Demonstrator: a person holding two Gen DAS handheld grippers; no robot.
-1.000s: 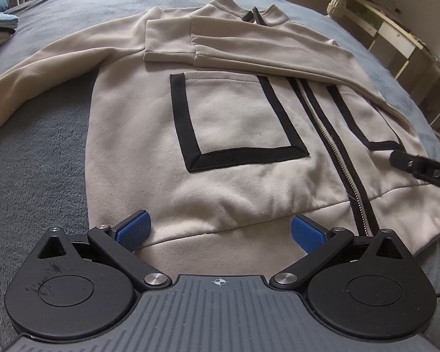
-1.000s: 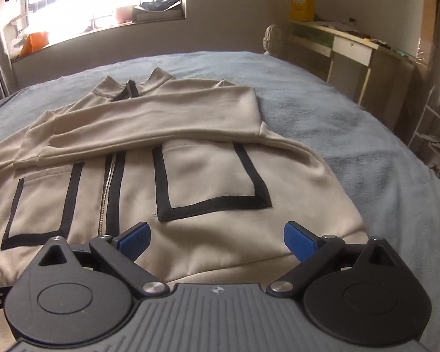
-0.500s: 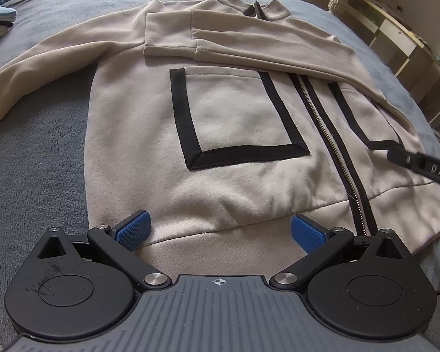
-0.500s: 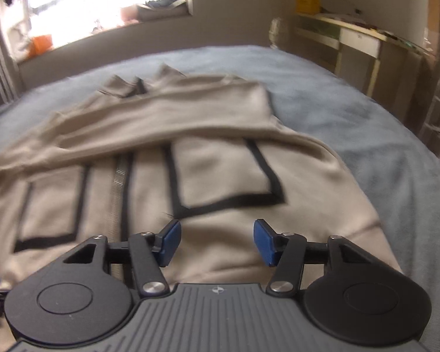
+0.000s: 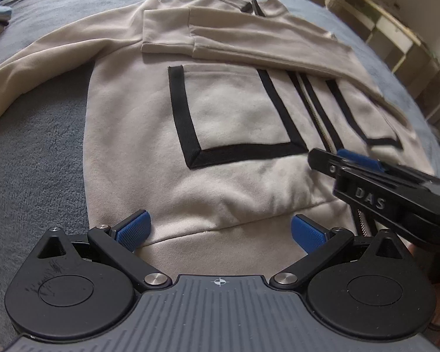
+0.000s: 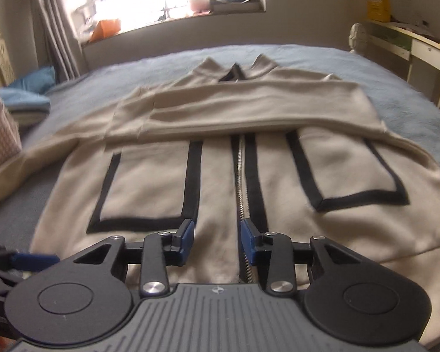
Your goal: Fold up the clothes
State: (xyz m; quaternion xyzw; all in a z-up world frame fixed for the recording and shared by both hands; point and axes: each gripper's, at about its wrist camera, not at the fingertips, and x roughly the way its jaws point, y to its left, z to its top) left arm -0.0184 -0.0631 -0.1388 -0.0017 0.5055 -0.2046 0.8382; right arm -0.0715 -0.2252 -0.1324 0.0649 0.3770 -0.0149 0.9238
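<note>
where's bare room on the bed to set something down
Bare grey blanket lies left of the jacket under its spread sleeve, and right of the jacket toward the desk. Folded clothes crowd the far left.

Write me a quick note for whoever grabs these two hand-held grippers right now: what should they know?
Left gripper: fingers wide open over the jacket's bottom hem, holding nothing.
Right gripper: fingers closing near the zipper, a gap between them, nothing pinched.
Jacket lies front up on the grey bed.
Done: one sleeve folded across the chest.
Left: the other sleeve lies spread out sideways; the body is unfolded.
</note>
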